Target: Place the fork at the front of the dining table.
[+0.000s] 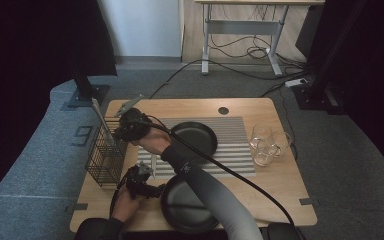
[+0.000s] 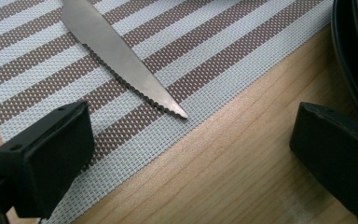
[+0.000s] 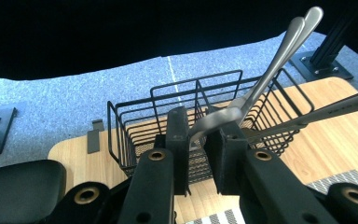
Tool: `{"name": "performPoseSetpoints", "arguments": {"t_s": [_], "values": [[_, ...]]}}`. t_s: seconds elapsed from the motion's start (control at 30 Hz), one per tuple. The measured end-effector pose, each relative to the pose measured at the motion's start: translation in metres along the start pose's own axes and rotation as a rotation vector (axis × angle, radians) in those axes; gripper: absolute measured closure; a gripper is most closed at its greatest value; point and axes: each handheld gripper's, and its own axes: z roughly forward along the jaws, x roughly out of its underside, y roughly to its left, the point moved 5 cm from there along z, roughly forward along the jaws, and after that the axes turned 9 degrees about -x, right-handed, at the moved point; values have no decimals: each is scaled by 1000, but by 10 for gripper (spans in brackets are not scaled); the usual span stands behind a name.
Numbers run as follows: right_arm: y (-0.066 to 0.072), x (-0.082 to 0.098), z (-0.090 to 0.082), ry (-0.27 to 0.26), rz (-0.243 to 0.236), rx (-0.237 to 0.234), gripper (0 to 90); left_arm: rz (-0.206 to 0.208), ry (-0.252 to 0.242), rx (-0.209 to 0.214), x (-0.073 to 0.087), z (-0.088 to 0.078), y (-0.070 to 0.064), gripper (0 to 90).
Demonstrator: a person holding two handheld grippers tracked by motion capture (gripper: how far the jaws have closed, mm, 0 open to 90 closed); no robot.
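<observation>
Steel caught the light above the wire basket (image 3: 186, 126): the right gripper (image 3: 200, 140) had its jaws pinched on a spoon (image 3: 223, 114), the bowl clamped between the black pads and the handle slanting up and away over the basket's rim. A second handle ran right alongside the first, so close that I could not tell whether the jaws held one piece or two. Another piece of cutlery (image 3: 326, 112) lay across the far side of the basket, its handle reaching out to the right in the right gripper view.

From the high view, the right gripper (image 1: 130, 125) sat at the table's left edge, just above the basket (image 1: 105, 155), with the person's arm crossing the striped mat (image 1: 230, 145) to get there. The basket stood upright on the wooden table (image 1: 285, 180), black wire, partitioned inside.

Down near the front edge, the left gripper (image 1: 139, 179) hovered low, jaws spread wide and grasping nothing. In its own view a serrated knife (image 2: 121, 58) lay flat on the mat (image 2: 205, 46), tip pointing toward the bare wood between the jaws, touching neither pad.

One black plate (image 1: 195, 137) rested on the mat, another (image 1: 187, 205) at the near edge beside the left gripper. Three glasses (image 1: 267, 145) clustered at the mat's right end.
</observation>
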Motion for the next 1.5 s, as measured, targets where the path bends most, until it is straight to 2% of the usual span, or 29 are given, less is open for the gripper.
{"name": "performPoseSetpoints", "arguments": {"t_s": [0.6, 0.9, 1.23, 1.5], "values": [[9, -10, -31, -2, -36, 42, 788, 4, 0, -1, 0, 0, 0, 0], [11, -10, -45, 17, -57, 78, 791, 4, -1, 0, 0, 0, 0, 0], [11, -2, -55, 33, -56, 96, 793, 3, -1, -1, 0, 0, 0, 0], [2, 17, -72, 13, -17, 106, 793, 5, -2, 1, 0, 0, 0, 0]]}}
